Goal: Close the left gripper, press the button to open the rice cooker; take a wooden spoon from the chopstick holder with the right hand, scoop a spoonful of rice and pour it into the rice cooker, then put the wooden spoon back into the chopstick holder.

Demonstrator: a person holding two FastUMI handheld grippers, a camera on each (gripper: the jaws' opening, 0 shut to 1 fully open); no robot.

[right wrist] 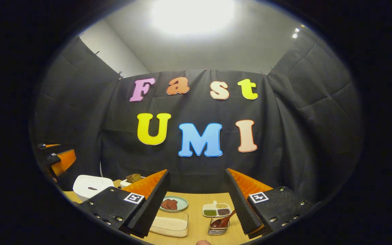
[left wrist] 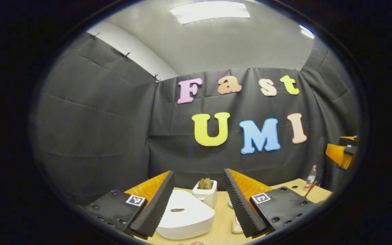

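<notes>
In the left gripper view, the left gripper (left wrist: pixel 198 200) hangs above the table (left wrist: pixel 221 221) with its jaws spread wide and nothing between them. The white rice cooker (left wrist: pixel 185 214) sits on the table right below and between the jaws, lid down, its near-left edge hidden behind the left finger. Just behind the cooker stands a small white pot (left wrist: pixel 207 194) with brownish pieces in it. At the far right edge of the same view, the other gripper shows as an orange and black body, and a small bottle (left wrist: pixel 311 177) stands near the table's far right corner.

In the right gripper view, the right gripper (right wrist: pixel 197 200) is also held above the table (right wrist: pixel 196 229), its jaws wide apart and empty. The wooden spoon (right wrist: pixel 224 220) rests in the chopstick holder (right wrist: pixel 218 228), low in the gap and close to the right finger, untouched. A clear box of rice (right wrist: pixel 169 224) lies just beside the left finger. Behind them sit a green plate (right wrist: pixel 175 204) with reddish pieces and a white divided dish (right wrist: pixel 216 210) of grains. The rice cooker (right wrist: pixel 92 186) lies well off to the left, outside the jaws.
</notes>
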